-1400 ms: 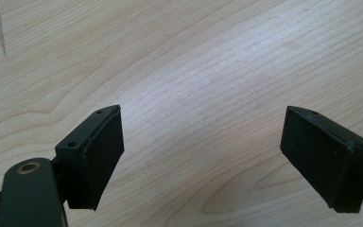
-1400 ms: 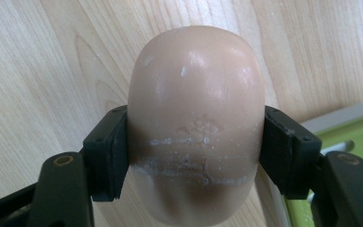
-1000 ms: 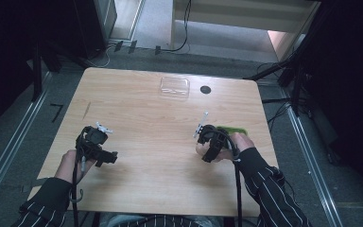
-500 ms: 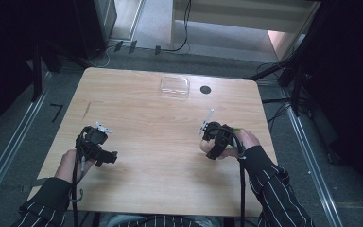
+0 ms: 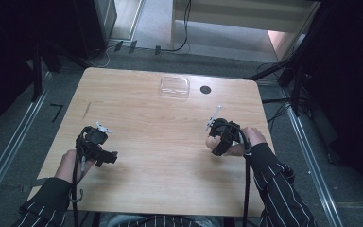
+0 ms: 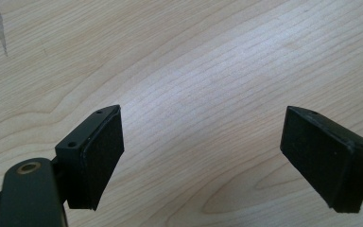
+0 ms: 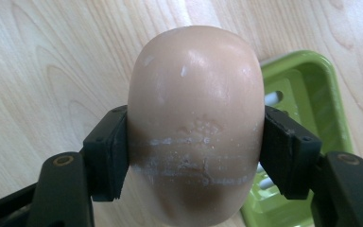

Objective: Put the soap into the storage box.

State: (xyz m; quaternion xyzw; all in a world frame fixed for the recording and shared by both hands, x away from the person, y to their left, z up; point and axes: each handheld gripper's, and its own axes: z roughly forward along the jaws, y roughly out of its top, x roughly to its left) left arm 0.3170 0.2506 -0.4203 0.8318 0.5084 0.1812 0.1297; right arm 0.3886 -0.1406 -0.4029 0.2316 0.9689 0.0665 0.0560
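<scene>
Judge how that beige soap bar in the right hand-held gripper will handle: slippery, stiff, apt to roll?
The soap bar looks rigid; the pads clamp its sides without denting it. Its glossy, rounded surface could slip under a loose squeeze. Set down beside the green dish, its curved shape might rock or roll.

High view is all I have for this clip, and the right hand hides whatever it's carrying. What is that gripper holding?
Observer: The right gripper is clamped on a tan bar of soap, one jaw on each side.
Operator: Is anything under or beside it?
Observer: A green soap dish sits on the table just past the soap, with slots in its floor.
Operator: And the left gripper, carrying anything?
Observer: No. The left gripper has its jaws wide apart over bare wooden table, nothing between them.
</scene>
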